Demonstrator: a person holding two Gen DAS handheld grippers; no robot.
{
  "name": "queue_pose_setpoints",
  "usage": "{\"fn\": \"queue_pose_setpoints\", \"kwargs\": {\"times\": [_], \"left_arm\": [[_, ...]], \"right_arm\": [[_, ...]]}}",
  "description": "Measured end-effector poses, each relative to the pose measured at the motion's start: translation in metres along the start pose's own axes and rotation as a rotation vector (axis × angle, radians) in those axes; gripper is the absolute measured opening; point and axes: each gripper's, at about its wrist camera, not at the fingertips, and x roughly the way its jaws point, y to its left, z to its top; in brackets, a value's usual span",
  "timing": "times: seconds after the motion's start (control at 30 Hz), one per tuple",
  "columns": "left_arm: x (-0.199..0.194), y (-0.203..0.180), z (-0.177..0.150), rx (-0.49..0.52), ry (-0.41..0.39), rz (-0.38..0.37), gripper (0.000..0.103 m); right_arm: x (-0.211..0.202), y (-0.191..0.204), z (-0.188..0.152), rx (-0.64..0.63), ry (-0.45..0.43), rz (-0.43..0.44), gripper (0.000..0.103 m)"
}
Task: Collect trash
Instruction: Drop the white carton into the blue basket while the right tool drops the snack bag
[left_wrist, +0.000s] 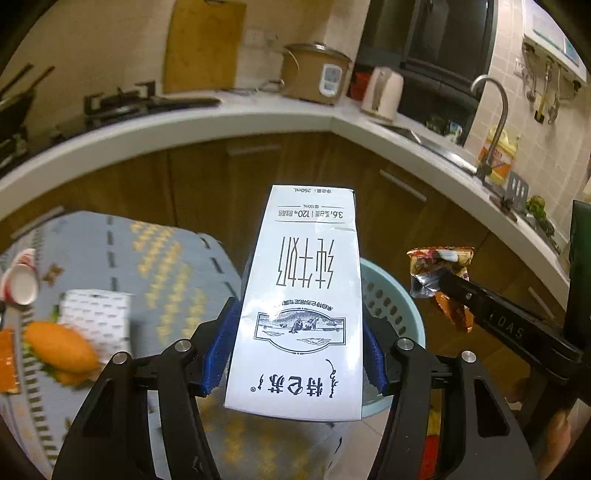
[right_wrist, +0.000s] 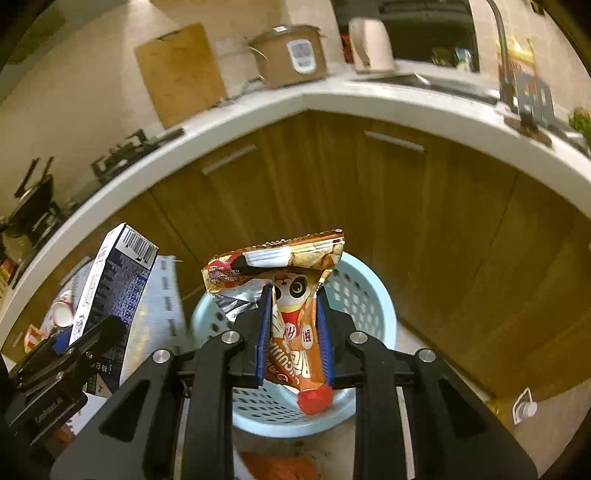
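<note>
Over the blue basket (right_wrist: 364, 295), both grippers carry trash, so this looks like the drop-off step. Left gripper (left_wrist: 295, 350) is clamped on one milk carton (left_wrist: 299, 295), held just beside the basket rim by the table (left_wrist: 177, 243). Right gripper (right_wrist: 295, 332) is clamped on one snack wrapper (right_wrist: 284, 280), directly above the basket. Next move likely needs the carton shifted over the opening, then jaws released. One basket, two trash items.

Home kitchen, rice cooker (left_wrist: 316, 74), faucet (left_wrist: 493, 122), stove (left_wrist: 118, 101)
</note>
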Motion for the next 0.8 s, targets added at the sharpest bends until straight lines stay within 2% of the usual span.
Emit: {"fn": "queue_pose_setpoints", "kwargs": {"times": [0.23, 0.37, 0.43, 0.5, 0.7, 0.8], "left_arm": [[0.04, -0.008, -0.008, 0.012, 0.063, -0.032, 0.057], [0.05, -0.005, -0.01, 0.009, 0.077, -0.033, 0.058], [0.051, -0.004, -0.01, 0.002, 0.076, -0.031, 0.058], [0.052, -0.003, -0.01, -0.001, 0.078, -0.025, 0.064], [0.046, -0.001, -0.008, -0.001, 0.061, -0.013, 0.068], [0.04, 0.001, -0.007, -0.011, 0.046, -0.018, 0.068]], "right_arm": [[0.035, -0.022, -0.009, 0.048, 0.084, -0.003, 0.023], [0.051, -0.021, -0.011, 0.046, 0.115, -0.005, 0.024], [0.056, -0.021, -0.012, 0.052, 0.126, -0.008, 0.032], [0.061, -0.022, -0.012, 0.057, 0.134, -0.009, 0.049], [0.063, -0.018, -0.015, 0.046, 0.148, -0.014, 0.053], [0.061, -0.016, -0.015, 0.034, 0.152, -0.001, 0.06]]}}
